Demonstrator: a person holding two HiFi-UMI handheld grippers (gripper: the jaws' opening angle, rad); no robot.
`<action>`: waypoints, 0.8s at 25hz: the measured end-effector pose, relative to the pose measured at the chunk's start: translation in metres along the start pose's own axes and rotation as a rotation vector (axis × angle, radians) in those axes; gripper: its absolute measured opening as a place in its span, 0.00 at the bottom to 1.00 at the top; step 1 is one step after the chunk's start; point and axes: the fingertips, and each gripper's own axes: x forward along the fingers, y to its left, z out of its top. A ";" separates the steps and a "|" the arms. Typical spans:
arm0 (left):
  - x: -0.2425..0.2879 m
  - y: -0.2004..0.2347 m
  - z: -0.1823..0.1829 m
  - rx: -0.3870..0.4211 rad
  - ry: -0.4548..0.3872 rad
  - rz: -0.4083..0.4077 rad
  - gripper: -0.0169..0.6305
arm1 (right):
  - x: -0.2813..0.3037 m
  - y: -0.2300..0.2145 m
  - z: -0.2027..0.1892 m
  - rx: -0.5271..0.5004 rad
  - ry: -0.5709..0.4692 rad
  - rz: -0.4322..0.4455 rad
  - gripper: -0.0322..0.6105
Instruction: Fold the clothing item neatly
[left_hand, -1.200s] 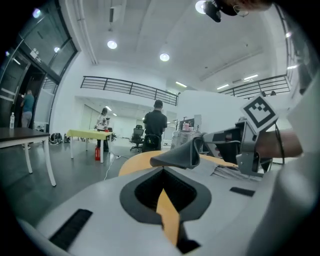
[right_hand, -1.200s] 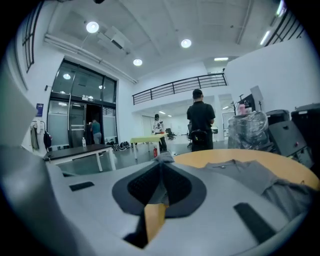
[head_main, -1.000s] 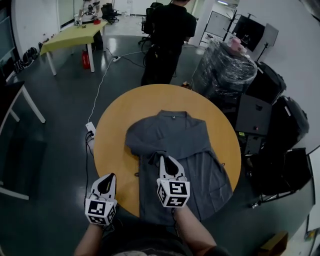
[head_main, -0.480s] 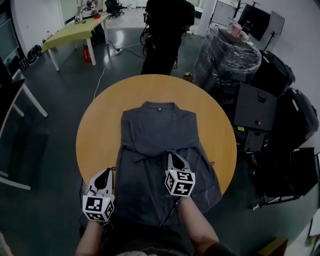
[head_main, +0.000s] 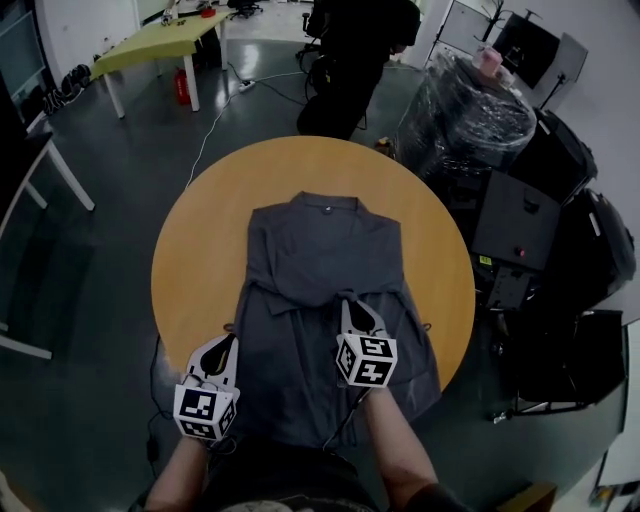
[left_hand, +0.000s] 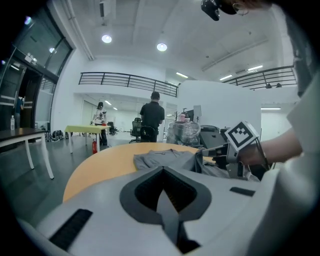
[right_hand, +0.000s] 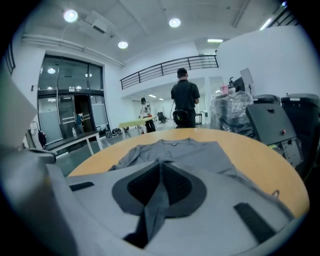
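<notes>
Two-handed pinch going on.

Head view: grey shirt (head_main: 320, 255) flat across round bench (head_main: 195, 265), collar toward far edge, hem hanging over near edge. Left claw (head_main: 228, 341) at shirt's left side by near edge. Right claw (head_main: 352, 304) on fold mid-shirt.

Left gripper view: jaws clenched, thin strip of shirt pinched.

Right gripper view: same deal, jaws clamped on grey fold, collar straight ahead.

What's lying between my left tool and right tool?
Only the grey shirt, its lower part lying on the orange table, spans from left tool to right tool; the head view shows it.
</notes>
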 end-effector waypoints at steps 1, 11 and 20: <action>0.002 -0.001 -0.001 -0.002 0.001 -0.014 0.04 | -0.003 0.000 0.010 0.004 -0.024 -0.001 0.07; 0.037 -0.019 -0.022 0.002 0.045 -0.053 0.04 | 0.005 -0.074 0.000 0.050 0.025 -0.109 0.08; 0.041 -0.008 -0.019 -0.014 0.041 0.225 0.04 | 0.001 -0.123 -0.036 -0.162 0.118 -0.085 0.13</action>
